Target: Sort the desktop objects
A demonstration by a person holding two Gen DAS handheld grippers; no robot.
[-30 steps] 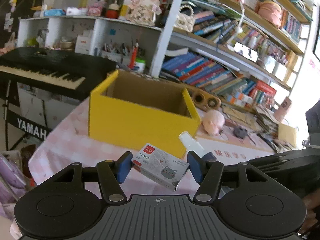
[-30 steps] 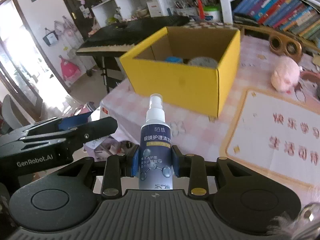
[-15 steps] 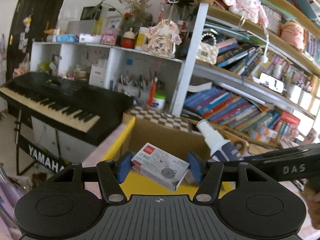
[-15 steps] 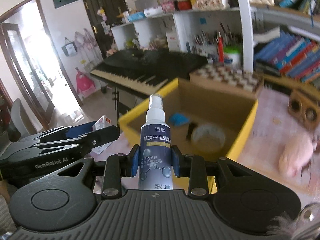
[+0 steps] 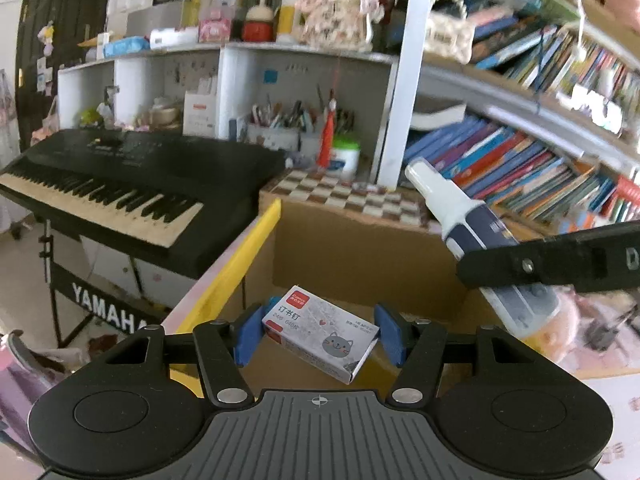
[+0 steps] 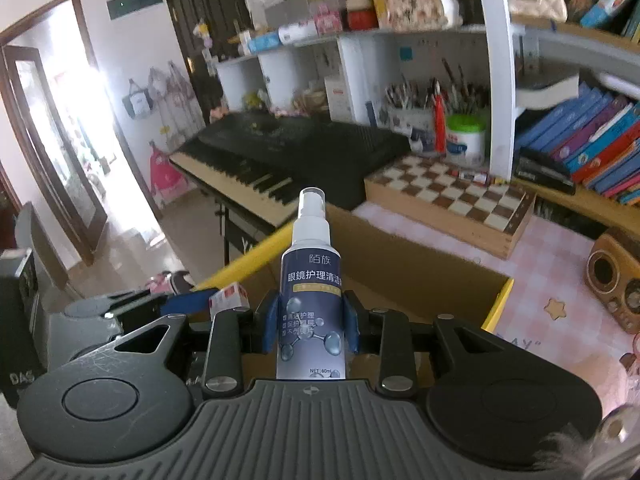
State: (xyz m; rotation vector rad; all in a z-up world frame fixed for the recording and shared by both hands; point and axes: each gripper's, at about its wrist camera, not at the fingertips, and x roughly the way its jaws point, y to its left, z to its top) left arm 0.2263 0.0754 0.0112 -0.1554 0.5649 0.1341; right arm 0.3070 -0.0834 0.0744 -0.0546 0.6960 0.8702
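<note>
Yellow cardboard now fills the space just ahead of both tools: a second ago the yellow box [image 5: 256,252] stood well ahead on the pink checked tablecloth [image 6: 560,264], and now its rim runs close under the fingertips with the brown interior opening below them. That suggests both carries are nearly over and the next step is letting go over the opening. The left gripper [image 5: 318,334] is partly closed, its blue pads [image 5: 246,334] pinching the ends of a small staple box [image 5: 320,332], which sits tilted between them, above the near part of the interior. The right gripper [image 6: 310,326] is closed narrowly on a spray bottle [image 6: 310,304], held upright along its fingers with the white nozzle forward. The left view shows that bottle [image 5: 472,236] from the side, leaning over the cardboard to the tool's right, and the dark keyboard [image 5: 120,184] off to the left. The right view adds the far wall of the box [image 6: 496,300], the chessboard [image 6: 456,204] beyond it, and only a corner of the staple box [image 6: 230,298]. Neither view shows the floor of the box.
</note>
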